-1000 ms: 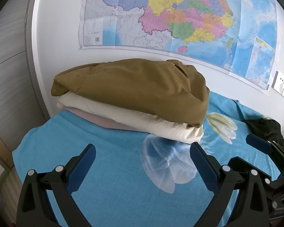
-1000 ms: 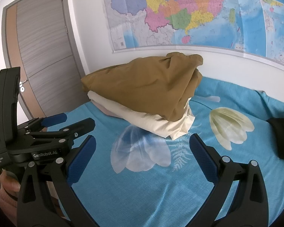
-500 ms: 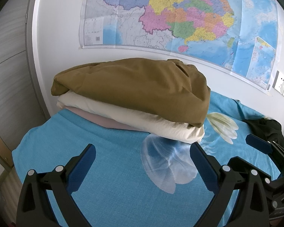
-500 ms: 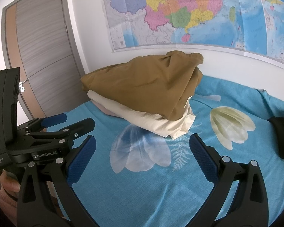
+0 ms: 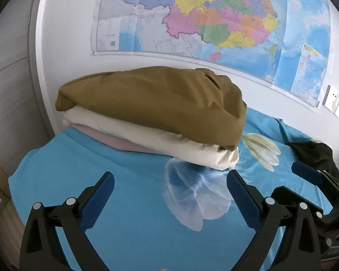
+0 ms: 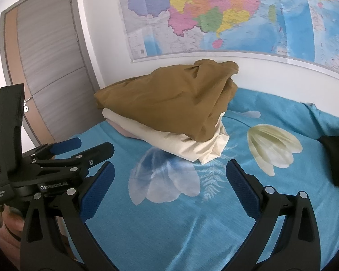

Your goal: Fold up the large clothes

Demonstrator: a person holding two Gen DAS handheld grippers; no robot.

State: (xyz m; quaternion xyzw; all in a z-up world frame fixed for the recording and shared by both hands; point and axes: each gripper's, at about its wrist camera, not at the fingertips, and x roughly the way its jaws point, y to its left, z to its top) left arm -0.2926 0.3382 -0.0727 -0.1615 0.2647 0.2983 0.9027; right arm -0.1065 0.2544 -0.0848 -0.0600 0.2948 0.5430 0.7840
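Both the left claw [image 5: 169, 188] and right claw [image 6: 169, 176] are hovering spread and empty, short of the folded stack: a brown garment [image 5: 155, 103] lying on cream cloth [image 5: 160, 141] over pinkish fabric, mostly hidden. Right of the stack, a dark crumpled garment [image 6: 337, 158] is sitting cut off on the blue flowered bed [image 6: 192, 225].

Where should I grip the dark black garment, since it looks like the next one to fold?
Judging by its pose, take the black garment by its near, loose edge, approaching from the stack's side with the right gripper; it lies crumpled on the blue bedsheet, partly out of frame.
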